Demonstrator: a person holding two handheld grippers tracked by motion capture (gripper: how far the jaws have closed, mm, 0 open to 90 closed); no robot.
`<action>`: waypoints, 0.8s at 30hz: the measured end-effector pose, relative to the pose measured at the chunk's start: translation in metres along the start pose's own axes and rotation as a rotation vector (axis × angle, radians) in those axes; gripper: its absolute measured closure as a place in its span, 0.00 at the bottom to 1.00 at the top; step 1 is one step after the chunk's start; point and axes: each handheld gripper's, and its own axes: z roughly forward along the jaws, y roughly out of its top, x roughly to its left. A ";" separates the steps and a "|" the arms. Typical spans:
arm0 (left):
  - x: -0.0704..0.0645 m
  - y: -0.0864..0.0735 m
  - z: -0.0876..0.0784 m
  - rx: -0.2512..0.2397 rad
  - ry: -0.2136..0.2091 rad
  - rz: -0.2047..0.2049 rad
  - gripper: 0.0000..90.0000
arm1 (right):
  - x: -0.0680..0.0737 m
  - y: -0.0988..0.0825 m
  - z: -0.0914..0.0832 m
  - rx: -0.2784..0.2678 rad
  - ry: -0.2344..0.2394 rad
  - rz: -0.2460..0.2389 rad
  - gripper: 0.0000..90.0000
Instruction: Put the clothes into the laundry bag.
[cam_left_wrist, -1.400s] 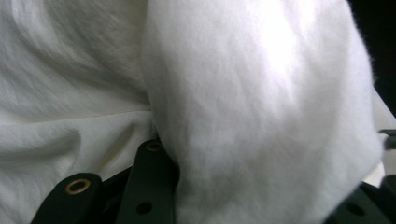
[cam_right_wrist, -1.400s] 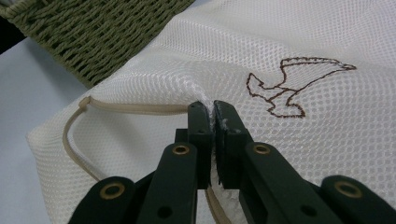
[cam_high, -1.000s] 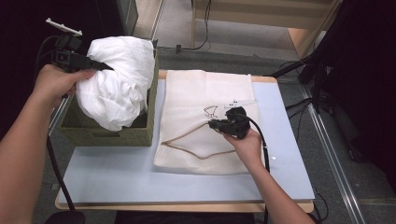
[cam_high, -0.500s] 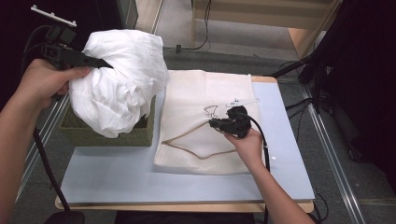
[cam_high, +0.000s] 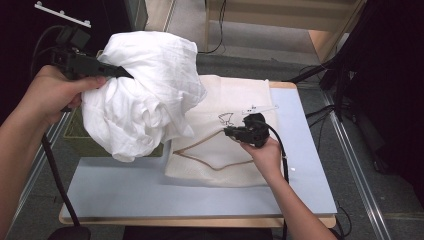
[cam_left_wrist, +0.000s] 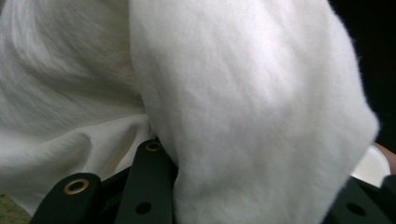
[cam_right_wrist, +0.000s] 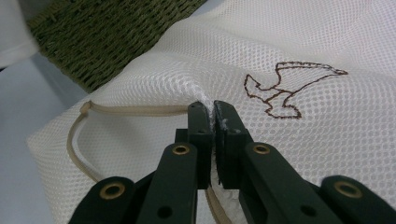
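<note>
A big bundle of white cloth (cam_high: 145, 95) hangs in the air, with my left gripper (cam_high: 125, 75) shut on its upper left side. In the left gripper view the white cloth (cam_left_wrist: 252, 93) bulges between the black fingers (cam_left_wrist: 149, 182), hiding their tips. The bundle hovers over the green woven basket (cam_high: 75, 132) and the left edge of a white mesh bag (cam_high: 235, 95) that lies flat on the table. My right gripper (cam_high: 227, 131) is shut on a pinch of the mesh bag (cam_right_wrist: 303, 126); its tips (cam_right_wrist: 214, 109) hold a raised fold beside the beige drawstring (cam_right_wrist: 135, 110).
The pale blue tabletop (cam_high: 150, 190) has bare room in front of the bag and basket. The green basket (cam_right_wrist: 107, 37) stands at the table's left edge. A brown embroidered bird (cam_right_wrist: 292, 88) marks the bag. Cables trail from both grippers; the floor lies beyond the far edge.
My left hand has lifted the white bundle up out of the basket and carried it right, toward the mesh bag. The right gripper has kept still, pinching the mesh.
</note>
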 end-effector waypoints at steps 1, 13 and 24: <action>-0.004 -0.001 0.001 0.002 -0.005 0.009 0.73 | 0.000 0.000 0.000 0.001 0.000 -0.001 0.97; -0.043 -0.007 0.011 0.007 -0.112 0.056 0.72 | -0.001 0.003 -0.004 -0.009 -0.003 -0.001 0.97; -0.081 -0.021 0.030 0.036 -0.189 0.116 0.72 | -0.001 0.004 -0.006 -0.012 -0.002 0.001 0.97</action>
